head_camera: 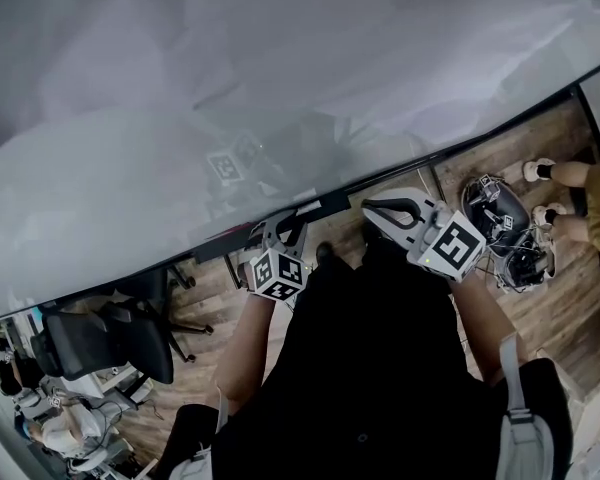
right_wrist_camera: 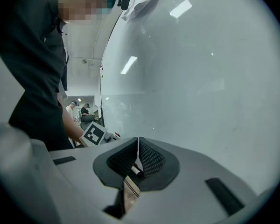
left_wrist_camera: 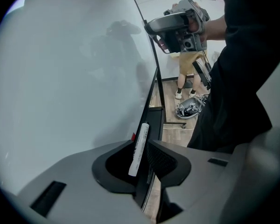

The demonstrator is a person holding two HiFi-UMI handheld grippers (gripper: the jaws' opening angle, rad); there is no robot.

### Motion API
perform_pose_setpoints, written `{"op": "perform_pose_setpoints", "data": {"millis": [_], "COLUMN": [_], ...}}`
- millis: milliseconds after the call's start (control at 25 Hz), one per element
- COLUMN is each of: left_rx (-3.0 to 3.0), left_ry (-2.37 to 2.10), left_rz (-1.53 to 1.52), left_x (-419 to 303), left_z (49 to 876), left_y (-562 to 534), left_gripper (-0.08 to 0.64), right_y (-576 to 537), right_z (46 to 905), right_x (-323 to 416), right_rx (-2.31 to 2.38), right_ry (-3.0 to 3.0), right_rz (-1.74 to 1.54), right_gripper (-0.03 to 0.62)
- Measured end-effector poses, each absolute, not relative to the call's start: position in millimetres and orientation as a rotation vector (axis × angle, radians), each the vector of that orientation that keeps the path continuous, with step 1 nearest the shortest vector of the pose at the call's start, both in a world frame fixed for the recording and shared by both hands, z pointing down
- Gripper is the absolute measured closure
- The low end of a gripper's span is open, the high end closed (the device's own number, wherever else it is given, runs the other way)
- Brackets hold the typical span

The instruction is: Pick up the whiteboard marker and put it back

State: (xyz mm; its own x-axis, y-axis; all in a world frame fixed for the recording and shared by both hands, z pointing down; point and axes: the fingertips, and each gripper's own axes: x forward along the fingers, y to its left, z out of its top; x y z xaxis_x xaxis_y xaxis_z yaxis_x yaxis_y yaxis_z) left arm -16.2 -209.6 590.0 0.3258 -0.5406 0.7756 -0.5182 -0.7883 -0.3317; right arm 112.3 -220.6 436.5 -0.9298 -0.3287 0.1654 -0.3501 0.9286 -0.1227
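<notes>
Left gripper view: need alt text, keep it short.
A white marker sits pinched between the jaws of the left gripper, right beside the dark edge of a large whiteboard that fills the left side. At the top right, a person in black holds the right gripper up, with wooden floor below.

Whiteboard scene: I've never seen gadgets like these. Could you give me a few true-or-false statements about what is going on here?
1. The left gripper is shut on a white whiteboard marker. True.
2. The right gripper has its jaws wide apart. False: its jaws are together.
3. The whiteboard is full of writing. False: it is bare, showing only reflections.
4. The floor is wooden. True.
</notes>
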Motion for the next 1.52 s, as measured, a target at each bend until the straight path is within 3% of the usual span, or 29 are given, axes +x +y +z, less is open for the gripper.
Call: {"op": "perform_pose_setpoints", "data": {"millis": [1520], "left_rx": [-2.341], "left_ry": [0.932], "left_rz": [-1.738], "left_x": [-18.5], "left_z": [615.4], "left_y": [-214.8], "left_gripper": [0.479], "right_y": [-217.5], "right_z": [449.7], "right_x": [111.0], "right_rx": [0.547], "right_ry": [-2.938], "right_rz": [0.256], "right_gripper": [0.572]}}
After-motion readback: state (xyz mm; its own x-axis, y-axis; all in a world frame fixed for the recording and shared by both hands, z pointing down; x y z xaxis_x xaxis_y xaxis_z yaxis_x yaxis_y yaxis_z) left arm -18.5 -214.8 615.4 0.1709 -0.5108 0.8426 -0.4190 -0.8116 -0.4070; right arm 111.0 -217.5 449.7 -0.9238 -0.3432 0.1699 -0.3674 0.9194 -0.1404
